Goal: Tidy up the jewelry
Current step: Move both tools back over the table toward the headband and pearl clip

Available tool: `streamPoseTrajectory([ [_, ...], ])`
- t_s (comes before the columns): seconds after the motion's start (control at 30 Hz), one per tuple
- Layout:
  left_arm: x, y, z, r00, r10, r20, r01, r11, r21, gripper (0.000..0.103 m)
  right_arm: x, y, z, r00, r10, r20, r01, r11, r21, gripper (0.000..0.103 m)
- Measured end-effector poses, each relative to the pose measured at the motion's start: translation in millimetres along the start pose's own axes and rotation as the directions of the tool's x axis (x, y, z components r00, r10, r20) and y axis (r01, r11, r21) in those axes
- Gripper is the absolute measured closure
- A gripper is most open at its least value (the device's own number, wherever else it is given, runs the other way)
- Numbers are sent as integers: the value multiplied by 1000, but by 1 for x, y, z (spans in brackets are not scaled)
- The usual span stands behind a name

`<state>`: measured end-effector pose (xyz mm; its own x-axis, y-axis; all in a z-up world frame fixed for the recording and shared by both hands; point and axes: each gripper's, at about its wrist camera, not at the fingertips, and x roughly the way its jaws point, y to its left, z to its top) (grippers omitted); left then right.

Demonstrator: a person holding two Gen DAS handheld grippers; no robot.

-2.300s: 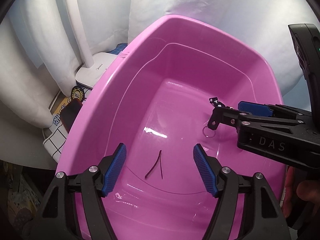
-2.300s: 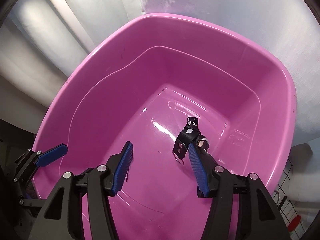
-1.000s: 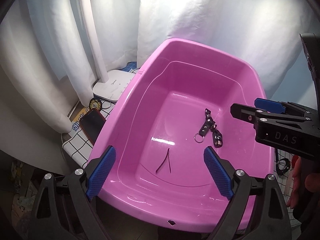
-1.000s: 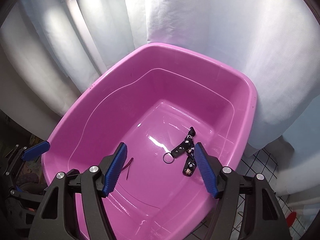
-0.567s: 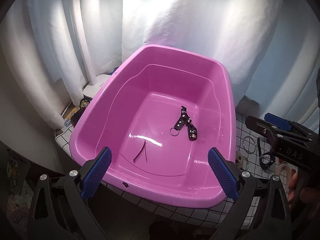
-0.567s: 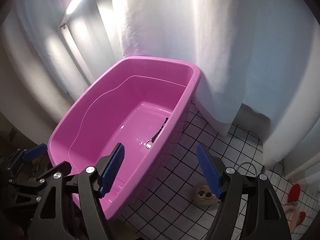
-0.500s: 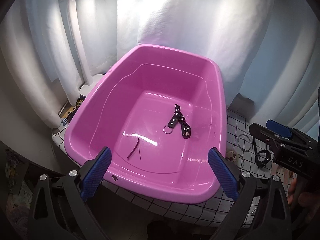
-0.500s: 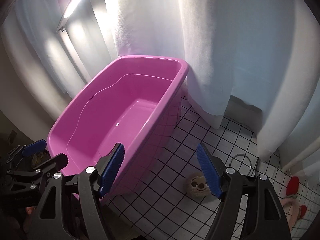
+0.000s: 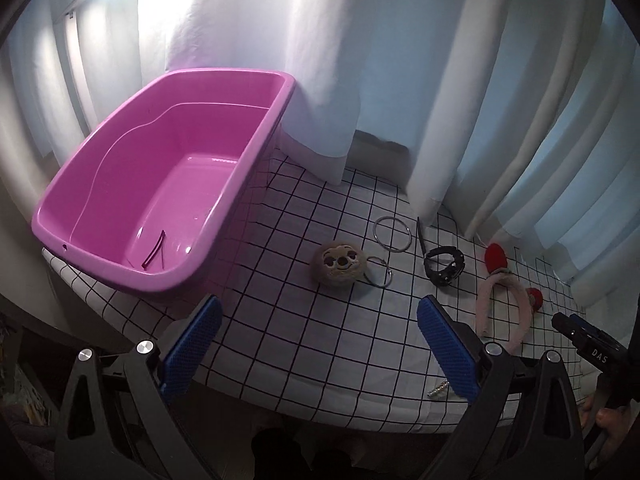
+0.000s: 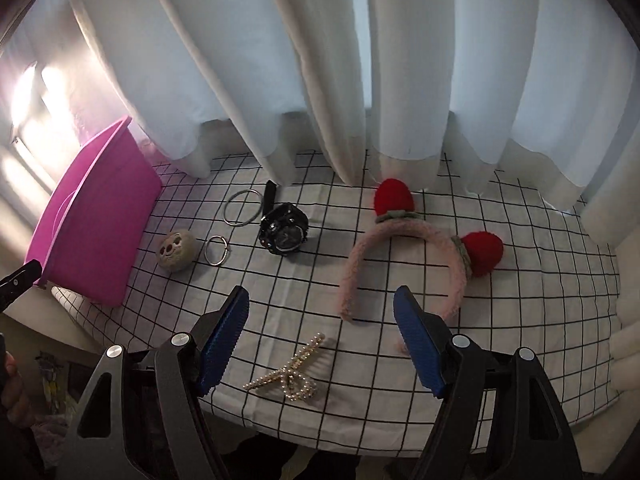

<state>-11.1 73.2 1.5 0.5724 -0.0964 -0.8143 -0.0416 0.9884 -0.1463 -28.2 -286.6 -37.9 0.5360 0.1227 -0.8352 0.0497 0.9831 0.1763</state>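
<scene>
The pink tub [image 9: 256, 148] stands at the table's left end [image 10: 96, 232]; a thin dark hair clip [image 9: 155, 249] lies on its floor. On the checked cloth lie a plush keychain [image 9: 339, 265] [image 10: 176, 249] with a ring, a large metal ring [image 9: 393, 233] [image 10: 242, 207], a black watch [image 9: 444, 265] [image 10: 285, 229], a pink headband with red strawberries [image 10: 404, 256] [image 9: 502, 304], and a pearl bow clip [image 10: 290, 372]. My left gripper [image 9: 318, 342] is open and empty above the table's front edge. My right gripper [image 10: 320, 338] is open and empty, just above the pearl clip.
White curtains [image 10: 320, 60] hang close behind the table. The table's front edge [image 9: 320, 396] drops off right below both grippers. The right gripper's tip shows at the left view's right edge [image 9: 584, 340].
Both grippers have pulled back out of the tub and swung right over the checked cloth. The black keychain strap released in the tub is out of sight now.
</scene>
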Motion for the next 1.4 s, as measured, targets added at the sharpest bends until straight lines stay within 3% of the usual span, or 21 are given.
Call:
streamPoseTrajectory([
  [0.27,28,-39,-34,997,48,-53,-48,999,-7,7,-2,-60,-32,1000,-13,-5,14,998,61,32],
  [0.57,62,-28,-40,989,127,-78,-131,990,-44,7,21,-82,-41,999,-21,-26,24,992,121,32],
  [0.7,77,-28,-45,992,93,-86,-94,996,-10,7,30,-81,-41,998,-54,-26,57,987,150,32],
  [1.0,101,-81,-76,991,-12,-132,25,995,96,7,43,-87,-38,994,-101,-45,107,981,162,32],
  [1.4,93,-146,-136,991,54,-120,-49,998,39,7,72,-117,-26,997,33,-67,-32,999,18,32],
])
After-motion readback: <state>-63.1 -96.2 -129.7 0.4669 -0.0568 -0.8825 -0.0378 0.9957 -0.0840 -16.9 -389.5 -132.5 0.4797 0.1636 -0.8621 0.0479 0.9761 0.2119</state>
